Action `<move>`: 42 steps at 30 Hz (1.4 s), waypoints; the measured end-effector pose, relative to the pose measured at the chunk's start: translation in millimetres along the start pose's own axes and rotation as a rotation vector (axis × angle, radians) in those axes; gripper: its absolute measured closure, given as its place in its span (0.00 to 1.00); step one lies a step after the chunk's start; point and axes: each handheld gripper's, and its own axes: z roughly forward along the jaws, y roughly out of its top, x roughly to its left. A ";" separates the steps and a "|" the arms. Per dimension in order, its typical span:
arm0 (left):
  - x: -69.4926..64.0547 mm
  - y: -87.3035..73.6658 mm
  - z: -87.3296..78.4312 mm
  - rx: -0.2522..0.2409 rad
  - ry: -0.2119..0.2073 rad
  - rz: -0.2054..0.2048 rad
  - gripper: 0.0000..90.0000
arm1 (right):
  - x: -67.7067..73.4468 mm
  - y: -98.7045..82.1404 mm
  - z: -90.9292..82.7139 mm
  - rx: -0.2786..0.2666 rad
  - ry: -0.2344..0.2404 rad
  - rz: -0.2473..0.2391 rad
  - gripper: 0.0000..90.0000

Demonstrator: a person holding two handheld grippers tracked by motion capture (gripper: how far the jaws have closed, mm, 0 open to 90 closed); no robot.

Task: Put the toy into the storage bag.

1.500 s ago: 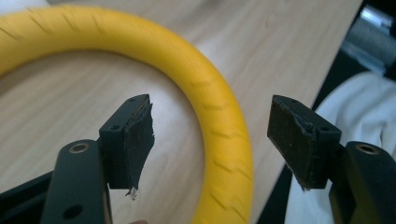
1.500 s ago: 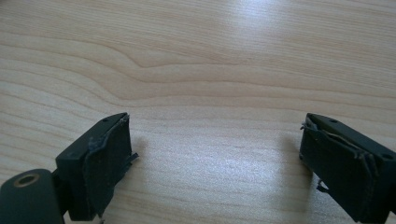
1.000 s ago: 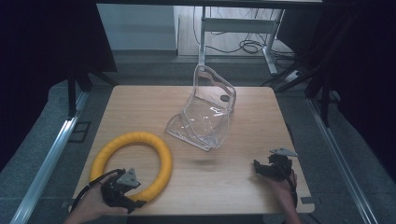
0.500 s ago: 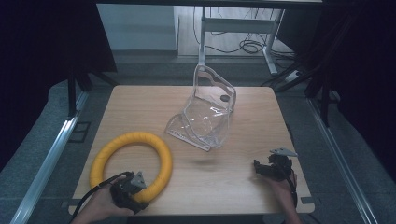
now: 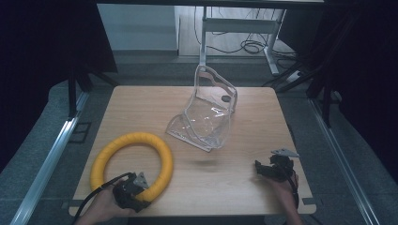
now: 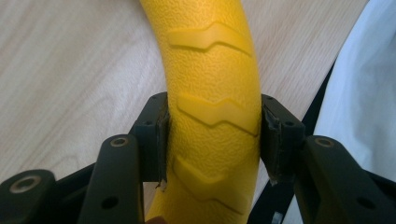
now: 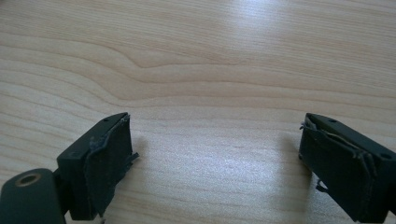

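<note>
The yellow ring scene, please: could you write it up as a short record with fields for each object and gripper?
surface: wooden table
yellow ring: flat on the table, near-left part
clear plastic bag: standing open, centre-far part, apart from the ring
left gripper: jaws closed on the ring's near section, one pad each side
right gripper: jaws wide apart over bare wood, holding nothing

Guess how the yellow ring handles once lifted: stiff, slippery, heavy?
The yellow ring probably grips well: pebbled skin with raised chevron ribs sits between the left gripper pads. It likely stays round, as a thick tube. It looks like foam or rubber, so probably light; held at one edge, it may droop.
</note>
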 end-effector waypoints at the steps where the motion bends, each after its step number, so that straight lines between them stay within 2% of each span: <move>1: 0.0 0.0 0.0 0.000 0.000 0.000 0.56 | -0.1 0.0 0.0 0.000 -0.001 0.000 0.11; 2: 2.1 0.7 -6.6 -0.058 -0.011 -0.012 0.57 | -0.1 0.0 0.0 -0.001 -0.002 0.000 0.11; 3: 2.1 0.7 -6.6 -0.058 -0.011 -0.012 0.57 | -0.1 0.0 0.0 -0.001 -0.002 0.000 0.11; 4: 4.7 2.0 -16.1 -0.135 -0.021 -0.032 0.57 | -0.2 -0.1 0.0 -0.001 -0.001 -0.002 0.11; 6: 7.9 2.2 -23.8 -0.196 -0.034 -0.044 0.57 | -0.2 -0.1 0.0 -0.001 -0.002 -0.001 0.11; 8: 11.5 1.7 -29.8 -0.235 -0.048 -0.053 0.57 | -0.2 -0.1 0.0 0.000 -0.002 -0.002 0.11; 9: 11.5 1.7 -29.8 -0.235 -0.048 -0.053 0.57 | -0.2 -0.1 0.0 0.000 -0.002 -0.002 0.11; 11: 15.1 0.0 -36.8 -0.281 -0.067 -0.072 0.57 | -0.2 0.0 -0.2 0.001 -0.002 -0.001 0.11; 15: 18.7 -1.6 -44.7 -0.311 -0.074 -0.080 0.57 | 0.1 0.0 -0.2 0.002 -0.002 0.002 0.11; 16: 22.4 -2.7 -50.4 -0.340 -0.087 -0.090 0.57 | 0.1 0.0 -0.3 0.002 -0.003 0.003 0.11; 18: 24.0 -3.2 -53.1 -0.356 -0.092 -0.098 0.57 | 0.0 0.0 -0.3 0.001 -0.003 0.003 0.11; 20: 28.4 -3.9 -61.1 -0.401 -0.098 -0.116 0.57 | 0.1 0.0 -0.3 0.001 -0.003 0.004 0.12; 24: 32.5 -4.2 -72.1 -0.444 -0.078 -0.126 0.57 | 0.1 0.0 -0.4 0.000 -0.004 0.006 0.12; 27: 39.1 -6.5 -83.4 -0.500 -0.080 -0.144 0.57 | -0.1 0.0 -0.3 -0.001 -0.005 0.004 0.12; 28: 44.3 -8.2 -89.5 -0.540 -0.096 -0.162 0.57 | -0.1 0.1 -0.4 -0.001 -0.005 0.005 0.12; 29: 44.3 -8.2 -89.5 -0.540 -0.096 -0.162 0.57 | -0.1 0.1 -0.3 -0.001 -0.005 0.005 0.12; 30: 48.1 -9.2 -93.3 -0.564 -0.106 -0.174 0.57 | -0.2 0.1 -0.3 -0.001 -0.005 0.005 0.12; 35: 55.1 -10.7 -101.7 -0.608 -0.109 -0.188 0.57 | -0.2 0.1 -0.3 -0.001 -0.007 0.005 0.12; 42: 58.4 -10.5 -108.5 -0.629 -0.107 -0.189 0.57 | -0.2 0.1 -0.3 -0.001 -0.007 0.006 0.12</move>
